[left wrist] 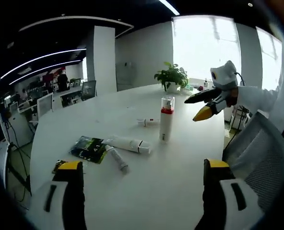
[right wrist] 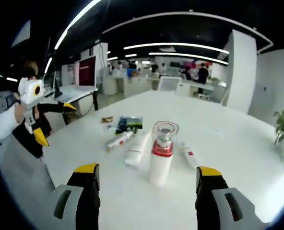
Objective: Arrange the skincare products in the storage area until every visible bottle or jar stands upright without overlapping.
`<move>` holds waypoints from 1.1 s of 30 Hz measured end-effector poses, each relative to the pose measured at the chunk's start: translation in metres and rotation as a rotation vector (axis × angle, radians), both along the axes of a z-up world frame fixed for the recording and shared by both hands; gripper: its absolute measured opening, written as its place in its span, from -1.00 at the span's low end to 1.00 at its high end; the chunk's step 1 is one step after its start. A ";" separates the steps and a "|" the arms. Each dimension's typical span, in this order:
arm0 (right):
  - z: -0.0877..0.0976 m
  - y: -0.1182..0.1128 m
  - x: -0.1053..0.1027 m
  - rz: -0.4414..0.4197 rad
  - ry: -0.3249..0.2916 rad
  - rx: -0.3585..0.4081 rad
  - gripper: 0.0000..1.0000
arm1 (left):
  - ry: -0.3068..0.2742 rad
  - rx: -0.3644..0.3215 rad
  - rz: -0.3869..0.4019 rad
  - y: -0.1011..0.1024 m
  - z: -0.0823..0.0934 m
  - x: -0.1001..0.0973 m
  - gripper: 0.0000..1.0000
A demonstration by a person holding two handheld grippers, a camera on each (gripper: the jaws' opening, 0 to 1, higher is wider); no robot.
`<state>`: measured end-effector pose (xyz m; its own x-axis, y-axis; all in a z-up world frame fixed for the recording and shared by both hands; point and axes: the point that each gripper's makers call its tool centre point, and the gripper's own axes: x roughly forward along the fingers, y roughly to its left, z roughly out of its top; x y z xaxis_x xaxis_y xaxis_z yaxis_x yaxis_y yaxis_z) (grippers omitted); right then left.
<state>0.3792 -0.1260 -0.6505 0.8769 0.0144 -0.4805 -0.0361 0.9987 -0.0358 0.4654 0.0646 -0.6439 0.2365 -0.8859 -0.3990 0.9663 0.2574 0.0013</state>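
Both of your hand-held grippers are empty with jaws apart: the left hand-held gripper (left wrist: pixel 142 172) sits at 6 o'clock in the left gripper view, and the right hand-held gripper (right wrist: pixel 147 177) frames the upright bottle (right wrist: pixel 161 153) in the right gripper view. That red-collared bottle is the only product standing; it sits mid-surface (left wrist: pixel 132 201), with a large white tube (right wrist: pixel 137 148) lying at its 9 o'clock, a thin tube (right wrist: pixel 118 140) beyond that, and a small tube (right wrist: pixel 190 155) lying at its 3 o'clock. The dark packet (right wrist: pixel 129 123) lies at 11 o'clock. The main risk, I judge, is your right jaws sweeping in around the standing bottle and tipping it while you reach for a neighbour. The slim tubes may also roll or topple once stood on narrow caps.
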 end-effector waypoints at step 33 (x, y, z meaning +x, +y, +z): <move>0.001 0.021 -0.046 0.002 0.003 0.016 0.99 | 0.003 -0.028 0.059 0.024 0.007 -0.010 0.99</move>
<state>0.3334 -0.1054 -0.6500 0.8752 0.0240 -0.4832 -0.0385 0.9991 -0.0201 0.4557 0.0887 -0.6371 0.2872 -0.8816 -0.3746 0.9495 0.3135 -0.0098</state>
